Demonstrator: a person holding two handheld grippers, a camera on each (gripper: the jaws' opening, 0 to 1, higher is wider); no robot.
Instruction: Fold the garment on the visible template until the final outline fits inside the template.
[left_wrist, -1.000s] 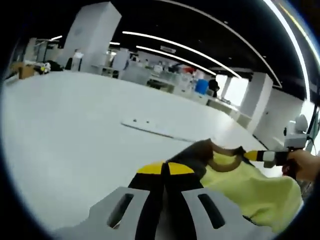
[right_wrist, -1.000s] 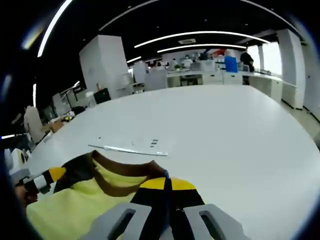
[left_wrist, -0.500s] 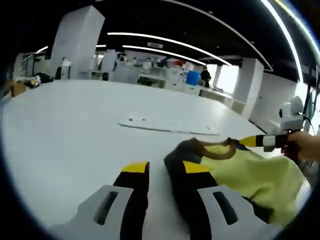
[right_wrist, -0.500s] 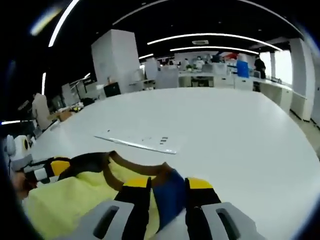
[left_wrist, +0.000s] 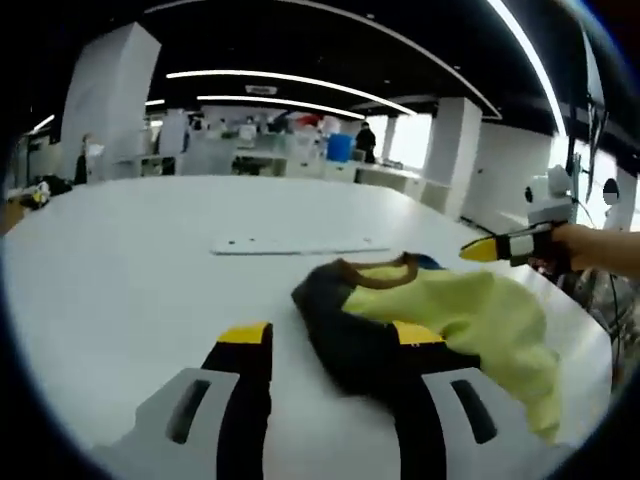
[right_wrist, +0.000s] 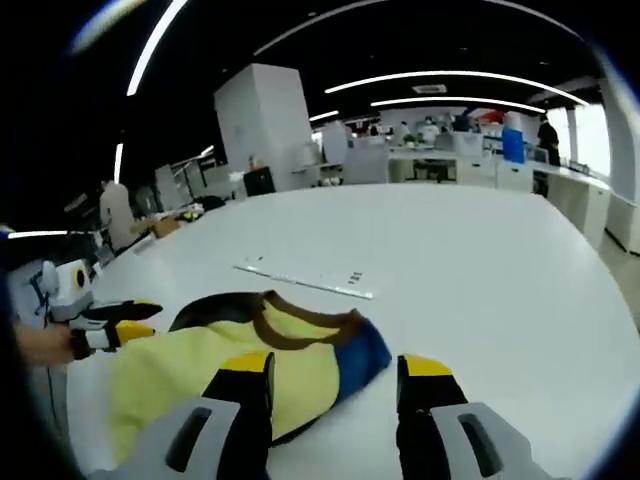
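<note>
Since a second ago both tools have been opened and drawn back from the garment (left_wrist: 440, 315), which was then pinched at its collar by each and is now released onto the white counter (left_wrist: 120, 270). In the left gripper view the left tool (left_wrist: 330, 345) is seen with its yellow-tipped jaws set wide apart; the right jaw lies over the dark sleeve of the garment, and the left jaw stands over bare counter. The garment is spread as a rumpled yellow heap with a brown collar and a dark sleeve, a small blue patch being visible at its far edge. Just beyond it a flat pale template (left_wrist: 300, 246) is laid on the counter, apart from the cloth. At the right of this view the right tool is seen held in a hand (left_wrist: 590, 250), clear of the garment. In the right gripper view the right tool (right_wrist: 335, 372) is likewise shown wide, holding nothing, with the garment (right_wrist: 230, 350) lying near and partly behind its left jaw, the blue sleeve pointing toward the gap. The template (right_wrist: 310, 280) is seen farther off, beyond the collar. At the left edge the left tool is carried in a hand (right_wrist: 40, 340). Desks, pillars and ceiling light strips are seen in the far background.
</note>
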